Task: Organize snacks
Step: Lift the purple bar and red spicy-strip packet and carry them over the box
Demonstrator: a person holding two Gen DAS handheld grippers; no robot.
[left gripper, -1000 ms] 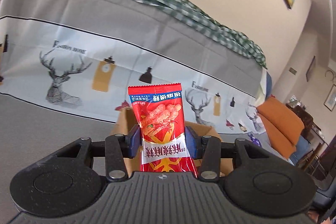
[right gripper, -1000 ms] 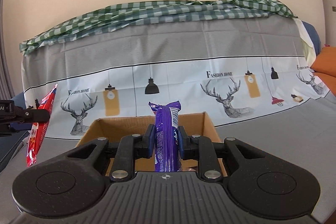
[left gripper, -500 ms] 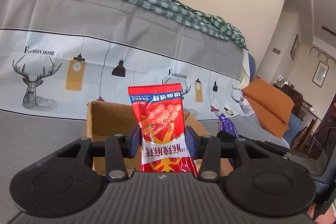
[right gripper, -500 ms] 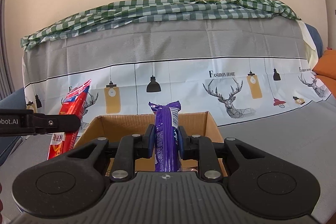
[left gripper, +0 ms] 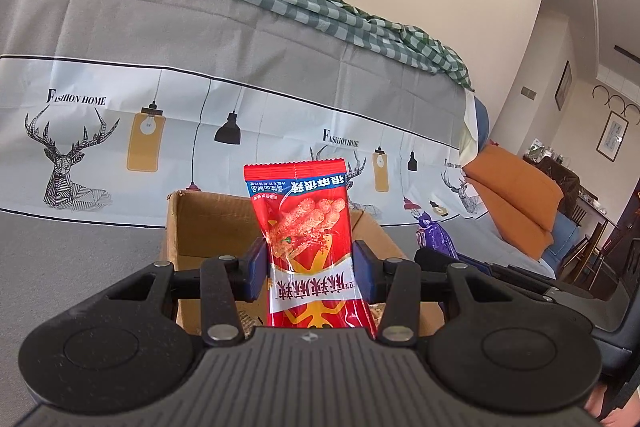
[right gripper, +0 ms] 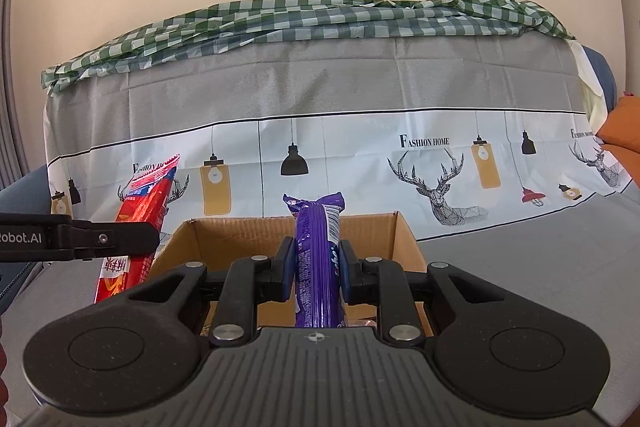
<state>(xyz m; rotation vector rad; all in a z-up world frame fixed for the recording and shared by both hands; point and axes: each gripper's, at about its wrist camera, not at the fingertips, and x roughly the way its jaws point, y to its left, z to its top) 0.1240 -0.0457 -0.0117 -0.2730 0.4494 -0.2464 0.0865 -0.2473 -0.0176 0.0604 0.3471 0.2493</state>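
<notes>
Both grippers hang over the open cardboard box (right gripper: 224, 239), each with a snack upright in its jaws. The left gripper (left gripper: 308, 265) is clamped on the red snack packet (left gripper: 308, 227), its blue pads pressed against the packet's two edges (the printing on it reads upside down from this side). The right gripper (right gripper: 316, 267) is pinched tight on a purple snack bar (right gripper: 318, 259), held edge-on just in front of the box's far wall. From the right, the red packet sits just beside the box's left corner. Behind it all a deer-print cover (right gripper: 400, 99) drapes the sofa, with a green checked cloth (right gripper: 280, 19) along the top.
</notes>
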